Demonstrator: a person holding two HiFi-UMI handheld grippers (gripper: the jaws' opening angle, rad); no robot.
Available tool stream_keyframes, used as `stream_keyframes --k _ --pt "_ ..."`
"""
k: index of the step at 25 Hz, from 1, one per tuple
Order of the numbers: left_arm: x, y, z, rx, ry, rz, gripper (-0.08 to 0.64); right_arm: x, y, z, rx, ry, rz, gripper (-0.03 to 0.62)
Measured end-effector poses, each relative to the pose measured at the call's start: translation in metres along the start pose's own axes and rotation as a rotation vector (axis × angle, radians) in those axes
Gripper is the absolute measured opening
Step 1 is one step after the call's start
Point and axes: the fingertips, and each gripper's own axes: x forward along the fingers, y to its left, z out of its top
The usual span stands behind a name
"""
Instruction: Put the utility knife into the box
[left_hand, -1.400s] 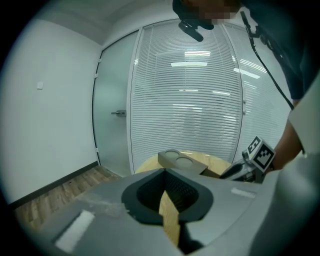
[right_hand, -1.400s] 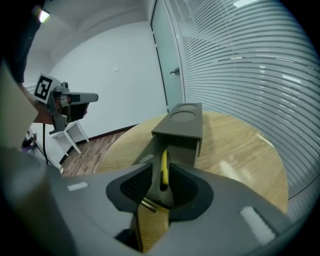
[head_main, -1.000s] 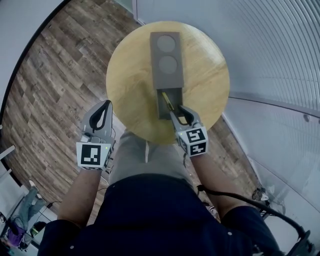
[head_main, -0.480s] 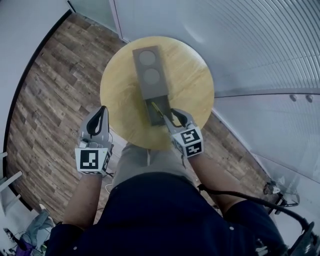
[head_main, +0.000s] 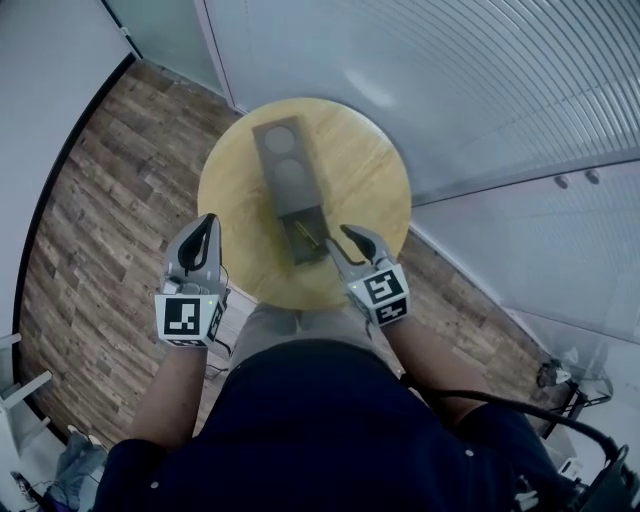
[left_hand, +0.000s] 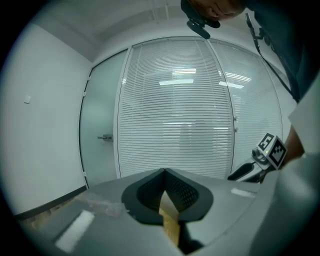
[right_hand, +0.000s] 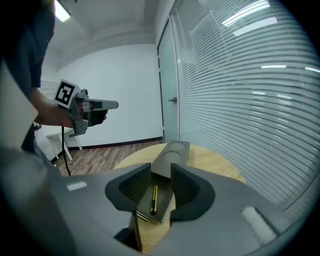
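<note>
Nothing I can actually read from my end: no words, numbers or brand names on anything in view. The only printed stuff is a black-and-white square marker (head_main: 187, 317) on the left tool (head_main: 208, 222) and a second marker (head_main: 386, 292) on the right tool (head_main: 338, 234). Those are just patterns, not text.

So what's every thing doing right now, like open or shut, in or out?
Utility knife: lying flat inside the box's open end, nothing holding it.
Box: resting on the round table, no lid over the knife.
Right tool: jaws apart, empty, at the box's near end.
Left tool: jaws together, empty, held away from the box.
</note>
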Motion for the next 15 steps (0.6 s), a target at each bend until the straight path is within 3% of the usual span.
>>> stream_keyframes --k 6,15 --pt "0.015 -0.021 0.026 0.031 -0.04 -0.047 0.003 -0.03 -0.022 0.026 0.032 -0.058 -0.051 0.133" --pt "0.012 -0.024 0.054 0.065 -0.059 -0.042 0.003 -0.071 -0.037 0.064 -0.007 -0.176 -0.118 0.132"
